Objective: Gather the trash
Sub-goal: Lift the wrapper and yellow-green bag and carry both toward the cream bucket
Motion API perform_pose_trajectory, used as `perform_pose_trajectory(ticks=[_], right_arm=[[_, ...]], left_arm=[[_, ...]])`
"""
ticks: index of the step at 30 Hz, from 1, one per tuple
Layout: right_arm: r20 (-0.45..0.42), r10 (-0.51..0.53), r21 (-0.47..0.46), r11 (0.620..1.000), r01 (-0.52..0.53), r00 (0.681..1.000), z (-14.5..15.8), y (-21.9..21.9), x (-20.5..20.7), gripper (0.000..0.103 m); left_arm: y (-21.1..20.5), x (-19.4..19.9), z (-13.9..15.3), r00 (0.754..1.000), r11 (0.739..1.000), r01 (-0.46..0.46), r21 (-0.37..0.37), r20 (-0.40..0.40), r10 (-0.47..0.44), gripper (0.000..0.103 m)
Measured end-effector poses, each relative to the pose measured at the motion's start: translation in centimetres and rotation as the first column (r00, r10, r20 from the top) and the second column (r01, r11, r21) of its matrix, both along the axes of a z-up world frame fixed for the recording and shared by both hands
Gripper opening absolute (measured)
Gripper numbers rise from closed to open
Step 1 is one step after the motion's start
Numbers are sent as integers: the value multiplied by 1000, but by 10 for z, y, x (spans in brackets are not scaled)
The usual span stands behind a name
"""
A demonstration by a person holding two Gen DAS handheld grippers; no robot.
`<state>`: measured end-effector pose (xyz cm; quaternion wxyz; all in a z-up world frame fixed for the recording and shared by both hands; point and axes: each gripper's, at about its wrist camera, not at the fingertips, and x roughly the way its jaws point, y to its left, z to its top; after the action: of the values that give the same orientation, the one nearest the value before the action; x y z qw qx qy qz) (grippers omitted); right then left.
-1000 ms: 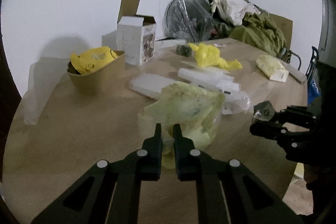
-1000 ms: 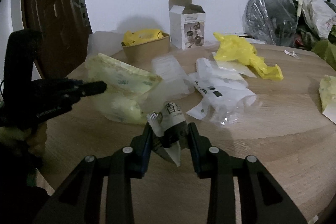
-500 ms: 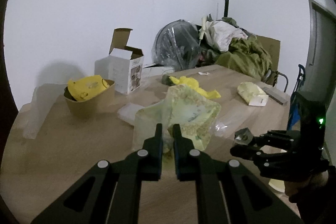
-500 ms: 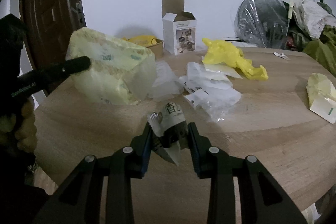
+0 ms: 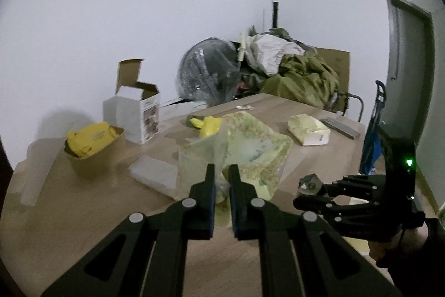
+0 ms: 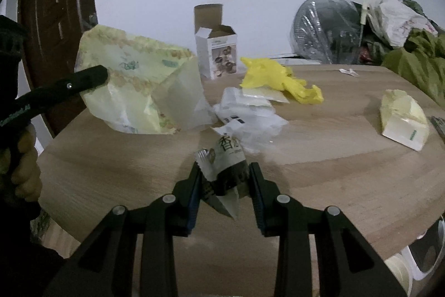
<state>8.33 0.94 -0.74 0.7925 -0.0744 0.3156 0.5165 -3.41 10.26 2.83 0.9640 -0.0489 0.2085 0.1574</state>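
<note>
- Right gripper (image 6: 224, 180): fingers clamped on a small printed snack wrapper (image 6: 225, 169); its long axis runs along the fingers, the clear pointed end toward the camera, the printed end toward the table's far side.
- Left gripper (image 5: 221, 180): fingers nearly together, pinching the edge of a pale yellow-green plastic bag (image 5: 250, 149), which is held clear above the table and balloons forward, away from the camera.
- Wooden table (image 6: 319, 157): crumpled clear plastic (image 6: 250, 118), a yellow bag (image 6: 278, 77) and a pale packet (image 6: 403, 118) lie on it.
- Farther back: an opened white carton (image 6: 217, 52) and a paper bowl (image 5: 94, 155).
- Behind: white wall, a plastic-wrapped fan (image 5: 208, 71), a brown door (image 6: 55, 32).
</note>
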Motion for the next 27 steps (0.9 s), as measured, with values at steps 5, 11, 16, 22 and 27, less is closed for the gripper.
perform_pose_trajectory(ticks=[5,11,16,22,27], right_arm=[[0,-34,8,999,34,999,-1,-19,5,31],[-6,-83,8,997,83,997,-6,-41,9,31],[-9,-126,12,992,126,992,-8,-62,11,31],[-13,-179,13,984,179,984,-12,-90,15,31],[-19,-225,14,974,226,974,-15,-116,19,31]], left_arm=[[-16,13,2,998,998,58,13,-5,-58,8],[-30,27,1,993,993,116,15,-10,-115,8],[-40,36,1,988,988,155,19,-6,-155,8],[-56,52,-1,976,975,219,19,-13,-219,8],[-73,64,-3,962,962,272,20,-21,-271,8]])
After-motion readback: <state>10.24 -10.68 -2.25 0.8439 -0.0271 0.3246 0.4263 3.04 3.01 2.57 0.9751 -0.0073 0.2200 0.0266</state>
